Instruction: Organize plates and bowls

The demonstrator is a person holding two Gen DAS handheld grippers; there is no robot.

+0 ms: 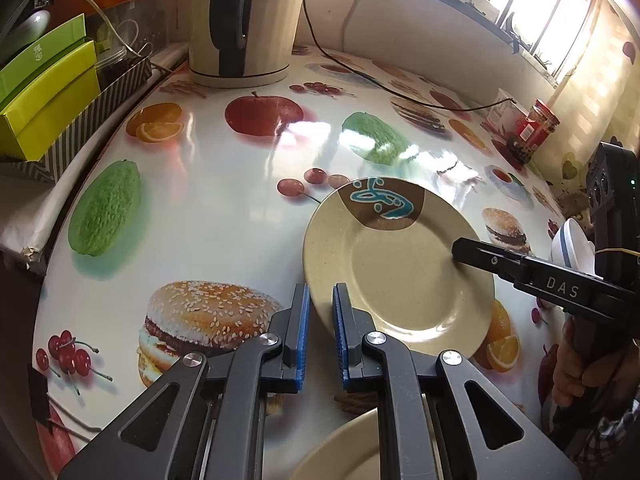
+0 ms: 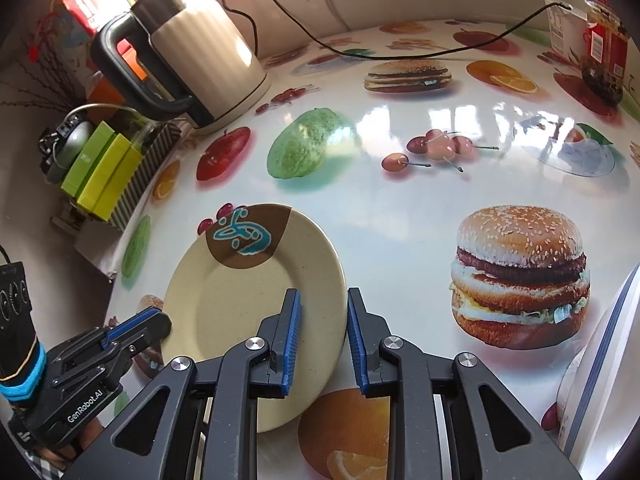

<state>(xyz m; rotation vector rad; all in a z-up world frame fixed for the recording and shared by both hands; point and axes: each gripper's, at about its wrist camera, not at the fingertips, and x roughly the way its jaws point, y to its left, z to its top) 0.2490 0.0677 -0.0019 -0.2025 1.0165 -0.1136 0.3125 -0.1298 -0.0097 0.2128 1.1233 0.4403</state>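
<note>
We had the beige plate (image 1: 400,268) lying on the fruit-print table (image 1: 224,208). Left gripper (image 1: 321,312) pinched the plate's near-left rim, jaws nearly together. Right gripper (image 2: 322,328) straddled the opposite rim, jaws clamped on it. Kettle (image 1: 244,20) stood well behind.

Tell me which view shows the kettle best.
Right wrist: the kettle shows whole, with handle, lid and ribbed cream body. Left wrist view crops its top, giving only the lower body and handle.
</note>
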